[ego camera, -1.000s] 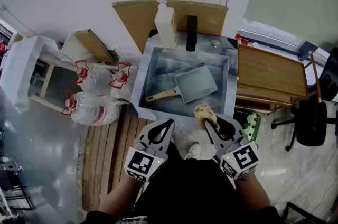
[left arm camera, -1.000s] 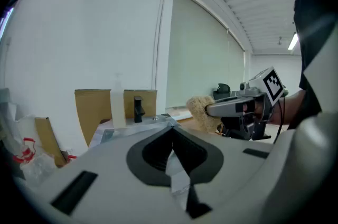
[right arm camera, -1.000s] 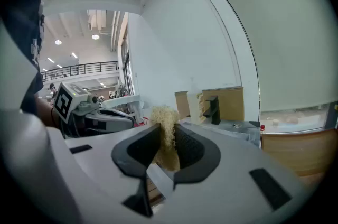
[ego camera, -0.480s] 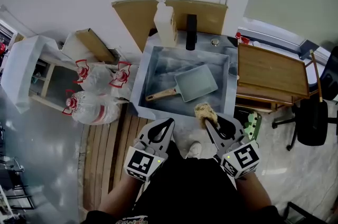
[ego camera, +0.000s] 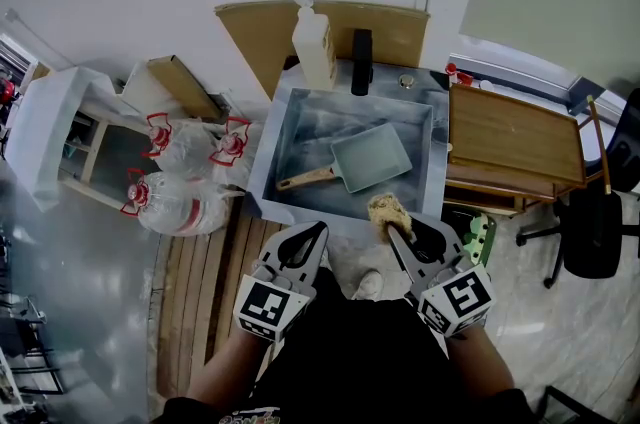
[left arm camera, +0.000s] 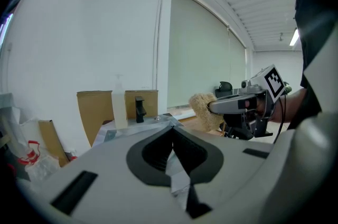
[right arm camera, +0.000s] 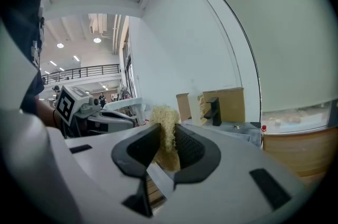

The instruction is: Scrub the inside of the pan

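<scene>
Down in the metal sink (ego camera: pixel 300 124) lies a square grey pan (ego camera: pixel 372 158), its wooden handle (ego camera: pixel 305 180) pointing toward the sink's front left corner. Nothing can be seen inside the pan. On the sink's back edge stand a pale soap bottle (ego camera: pixel 314 47) and a black tap (ego camera: pixel 362 62), with a sheet of cardboard (ego camera: pixel 255 37) leaning on the wall behind them.

The right gripper (ego camera: pixel 397 232) is clamped on a tan, stringy scrubber (ego camera: pixel 385 210), which sticks up from between its two jaws. In the head view the scrubber sits at the sink's front rim, near the right corner, apart from the pan and touching nothing in the sink. The pan lies farther in, just beyond and a little left of the scrubber.

The left gripper (ego camera: pixel 320 230) has its jaws pressed together with nothing between them. It is held at the front of the sink, left of the right gripper and well short of the pan's handle.
</scene>
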The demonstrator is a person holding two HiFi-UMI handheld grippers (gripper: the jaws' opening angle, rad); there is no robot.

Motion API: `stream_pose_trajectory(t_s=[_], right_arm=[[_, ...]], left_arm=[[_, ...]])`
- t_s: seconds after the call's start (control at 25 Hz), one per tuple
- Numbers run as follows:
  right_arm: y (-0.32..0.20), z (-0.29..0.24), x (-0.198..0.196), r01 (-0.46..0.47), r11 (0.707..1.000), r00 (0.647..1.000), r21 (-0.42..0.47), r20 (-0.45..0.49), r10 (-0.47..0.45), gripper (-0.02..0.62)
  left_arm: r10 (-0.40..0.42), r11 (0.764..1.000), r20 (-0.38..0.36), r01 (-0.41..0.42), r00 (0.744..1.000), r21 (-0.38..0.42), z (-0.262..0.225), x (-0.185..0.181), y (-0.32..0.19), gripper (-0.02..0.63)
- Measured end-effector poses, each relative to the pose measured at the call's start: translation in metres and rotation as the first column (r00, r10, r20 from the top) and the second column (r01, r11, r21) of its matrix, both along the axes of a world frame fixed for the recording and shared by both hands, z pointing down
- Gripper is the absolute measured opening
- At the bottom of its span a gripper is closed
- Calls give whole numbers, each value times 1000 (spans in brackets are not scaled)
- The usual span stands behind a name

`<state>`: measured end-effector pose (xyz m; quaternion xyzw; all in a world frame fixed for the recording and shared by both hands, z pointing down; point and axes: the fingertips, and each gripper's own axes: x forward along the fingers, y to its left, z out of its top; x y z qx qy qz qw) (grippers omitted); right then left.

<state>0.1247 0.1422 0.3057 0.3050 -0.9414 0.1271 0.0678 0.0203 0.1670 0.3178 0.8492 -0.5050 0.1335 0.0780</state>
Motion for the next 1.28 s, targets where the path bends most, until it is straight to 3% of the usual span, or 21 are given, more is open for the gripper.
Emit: stream_pose_trajectory(t_s=[0.6,1.28], right_arm=[[-3,-4,18,-35,999,999,-6,20,35,89],[-39,14,-3,-128,990,992,-50,-12,128,89]], left_arm=[[-12,1000,40,12,999,-1,-4,-4,-5,9],[49,994,75,-41,996,-101,40,-42,-51,9]])
